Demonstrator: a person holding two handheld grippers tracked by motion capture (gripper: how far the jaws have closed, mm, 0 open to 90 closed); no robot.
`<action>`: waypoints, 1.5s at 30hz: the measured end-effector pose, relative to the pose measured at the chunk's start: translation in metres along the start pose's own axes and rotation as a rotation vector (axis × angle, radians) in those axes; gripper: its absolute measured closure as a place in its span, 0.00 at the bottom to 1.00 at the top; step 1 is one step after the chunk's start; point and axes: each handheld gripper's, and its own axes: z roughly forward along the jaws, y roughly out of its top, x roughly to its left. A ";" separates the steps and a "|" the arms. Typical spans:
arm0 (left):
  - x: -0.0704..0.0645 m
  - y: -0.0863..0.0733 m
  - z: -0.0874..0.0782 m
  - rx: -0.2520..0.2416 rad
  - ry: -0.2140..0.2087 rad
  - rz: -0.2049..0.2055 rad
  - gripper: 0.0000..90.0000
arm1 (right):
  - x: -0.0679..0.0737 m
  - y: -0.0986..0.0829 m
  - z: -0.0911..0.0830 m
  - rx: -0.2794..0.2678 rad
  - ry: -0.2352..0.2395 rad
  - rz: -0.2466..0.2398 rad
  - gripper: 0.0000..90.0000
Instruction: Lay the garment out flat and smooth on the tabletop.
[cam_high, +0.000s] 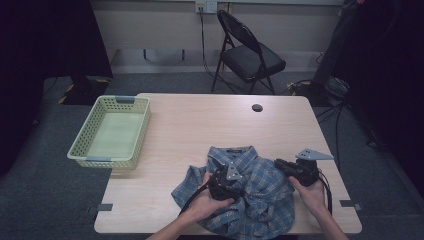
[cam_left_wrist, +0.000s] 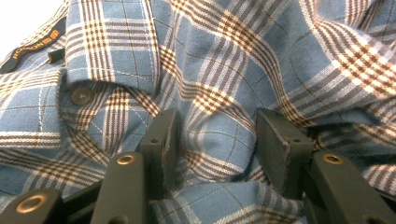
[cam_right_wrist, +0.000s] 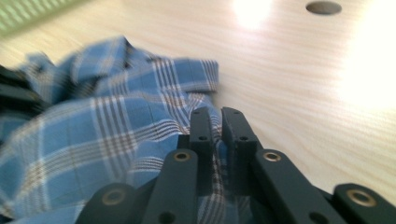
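**Plaid shirt bunched under both my claws**

Green plastic basket (cam_high: 111, 131) sits at the far left of the pale wood surface (cam_high: 200, 125), well apart from everything else. Nearer me, the blue plaid shirt (cam_high: 250, 190) lies crumpled at the front edge, collar toward the far side. My left claw (cam_left_wrist: 215, 140) presses down into the middle of the cloth, jaws spread wide with a fold rising between them, just below a collar button (cam_left_wrist: 82, 95). My right claw (cam_right_wrist: 217, 140) is at the shirt's right edge, jaws pinched together on a thin fold of the fabric. Beyond it, a dark round hole (cam_right_wrist: 323, 7) marks the surface.
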 end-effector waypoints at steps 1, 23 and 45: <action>0.000 0.000 0.000 -0.001 0.000 0.001 0.56 | 0.000 0.002 -0.002 -0.012 0.002 0.004 0.94; 0.098 -0.025 -0.067 -0.152 0.043 -0.350 0.53 | -0.015 0.017 -0.037 -0.082 -0.106 0.047 0.96; 0.011 0.013 -0.035 -0.129 -0.064 -0.063 0.93 | 0.039 0.022 -0.024 -0.035 0.033 -0.058 0.96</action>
